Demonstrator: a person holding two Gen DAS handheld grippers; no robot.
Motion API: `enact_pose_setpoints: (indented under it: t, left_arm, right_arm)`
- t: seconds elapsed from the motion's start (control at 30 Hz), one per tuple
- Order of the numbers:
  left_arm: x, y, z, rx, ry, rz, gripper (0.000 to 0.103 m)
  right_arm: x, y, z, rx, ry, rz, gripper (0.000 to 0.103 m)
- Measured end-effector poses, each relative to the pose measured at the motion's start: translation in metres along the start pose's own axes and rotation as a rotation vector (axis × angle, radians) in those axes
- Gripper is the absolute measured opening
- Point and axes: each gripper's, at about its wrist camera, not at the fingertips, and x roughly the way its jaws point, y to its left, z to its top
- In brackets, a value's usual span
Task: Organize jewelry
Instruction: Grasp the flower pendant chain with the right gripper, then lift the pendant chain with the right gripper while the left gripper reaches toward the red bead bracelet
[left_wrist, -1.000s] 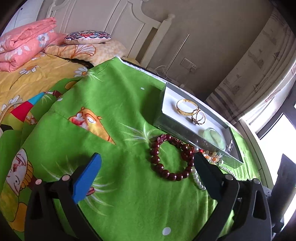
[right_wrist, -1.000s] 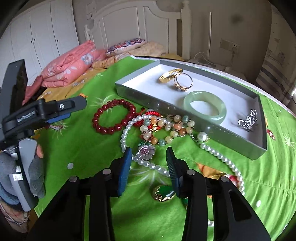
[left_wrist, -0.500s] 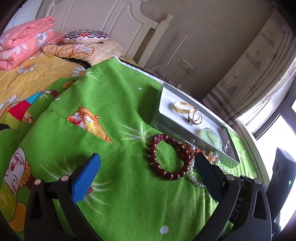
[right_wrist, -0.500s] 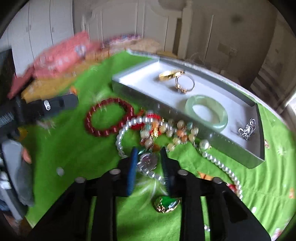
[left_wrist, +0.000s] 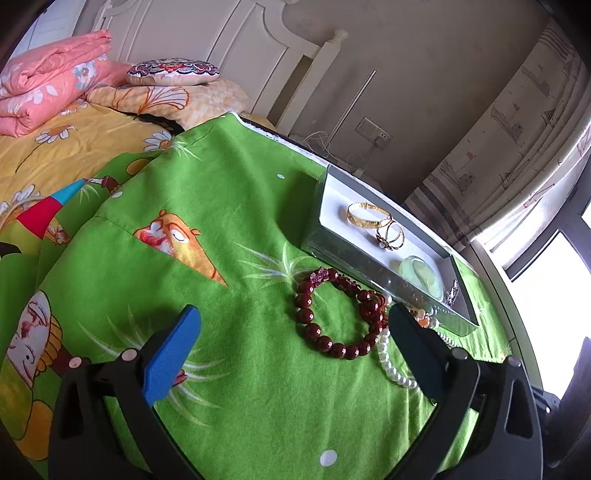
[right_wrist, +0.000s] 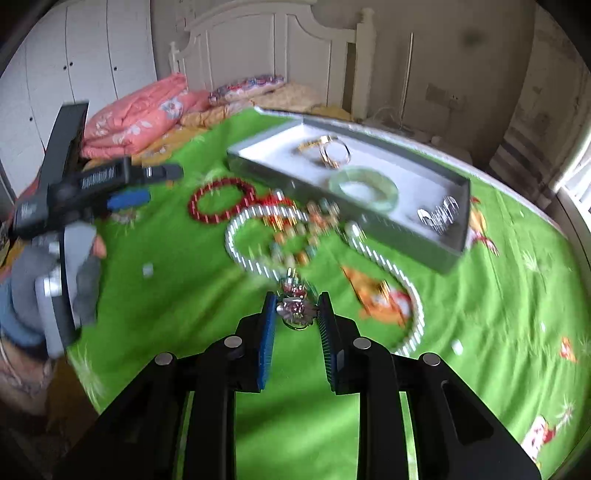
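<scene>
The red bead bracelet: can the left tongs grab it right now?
Probably yes. The left tongs are open, and the red bead bracelet lies uncovered on the green cloth just ahead.

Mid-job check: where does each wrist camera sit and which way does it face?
Left wrist: on the left gripper, angled down at the red bracelet and tray; own open fingers show.
Right wrist: on the right gripper, angled down over the flower brooch it grips, toward the headboard; the left gripper and gloved hand show.
Shared: tray, red bracelet, pearl necklace, jade bangle.
</scene>
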Motion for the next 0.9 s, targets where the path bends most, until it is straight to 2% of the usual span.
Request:
enact_pose_setpoints:
  t: [0.1, 0.3, 0.43, 0.5, 0.63, 0.7, 0.77, 0.9]
  left_arm:
    - [0.0, 0.0, 0.0, -0.001, 0.0, 0.001, 0.1]
    - [0.0, 0.0, 0.0, -0.001, 0.0, 0.001, 0.1]
    - [0.0, 0.0, 0.0, -0.003, 0.001, 0.004, 0.1]
    - [0.0, 0.0, 0.0, -0.003, 0.0, 0.003, 0.1]
    - [0.0, 0.0, 0.0, -0.002, 0.0, 0.002, 0.1]
    - [0.0, 0.0, 0.0, -0.003, 0.0, 0.003, 0.1]
    - [0.0, 0.0, 0.0, -0.002, 0.001, 0.003, 0.1]
    - [0.001, -0.002, -0.002, 0.015, 0.009, -0.009, 0.1]
  right_arm:
    - [-0.004, -0.011, -0.02, 0.025, 0.041, 0.005, 0.023]
    - [-0.004, -0.024, -0.044, 0.088, 0.055, 0.062, 0.025]
    - [-0.001, -0.024, -0.041, 0.091, 0.047, 0.067, 0.026]
    - [0.001, -0.022, -0.039, 0.089, 0.046, 0.072, 0.031]
    - [0.002, -0.016, -0.039, 0.056, 0.036, 0.062, 0.034]
    - [0.003, -0.015, -0.04, 0.049, 0.031, 0.05, 0.033]
    - [0.004, -0.012, -0.04, 0.036, 0.021, 0.005, 0.024]
    - [0.004, -0.005, -0.04, 0.011, 0.009, 0.003, 0.023]
